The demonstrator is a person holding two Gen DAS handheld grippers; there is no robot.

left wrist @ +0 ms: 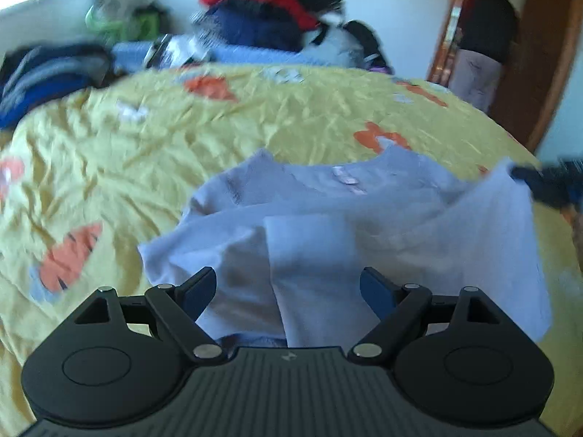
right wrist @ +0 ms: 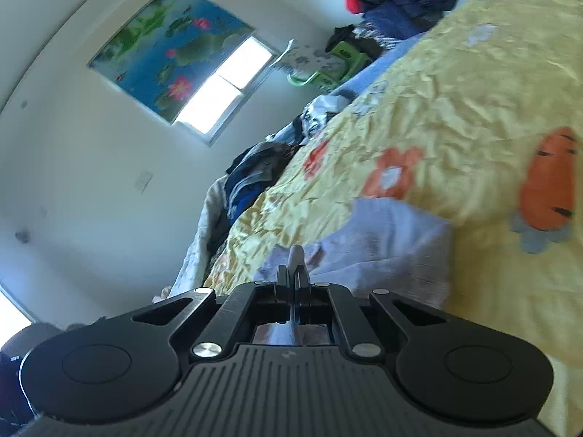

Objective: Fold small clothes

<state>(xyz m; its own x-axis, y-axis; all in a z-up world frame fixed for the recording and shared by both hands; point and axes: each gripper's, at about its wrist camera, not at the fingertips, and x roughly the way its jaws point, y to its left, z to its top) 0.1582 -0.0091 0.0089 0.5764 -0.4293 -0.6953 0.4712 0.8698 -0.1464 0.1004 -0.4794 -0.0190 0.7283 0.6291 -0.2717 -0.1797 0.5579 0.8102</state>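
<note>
A small lavender garment (left wrist: pixel 328 215) lies crumpled on the yellow printed bedspread (left wrist: pixel 182 134), a white label showing near its neckline. My left gripper (left wrist: pixel 288 287) hangs just above its near part, open, with loose cloth below the gap and nothing pinched. At the right edge of the left wrist view, my right gripper (left wrist: pixel 517 176) lifts a corner of the garment. In the right wrist view, tilted sideways, my right gripper (right wrist: pixel 296 273) is shut on a fold of the lavender garment (right wrist: pixel 382 244), a sliver of cloth poking out between the pads.
Piles of other clothes lie along the bed's far side: a red and navy heap (left wrist: pixel 262 3), a dark blue stack (left wrist: pixel 47 73). A person (left wrist: pixel 481 36) stands in a wooden doorway at the back right. A window (right wrist: pixel 222 94) with a floral blind is on the wall.
</note>
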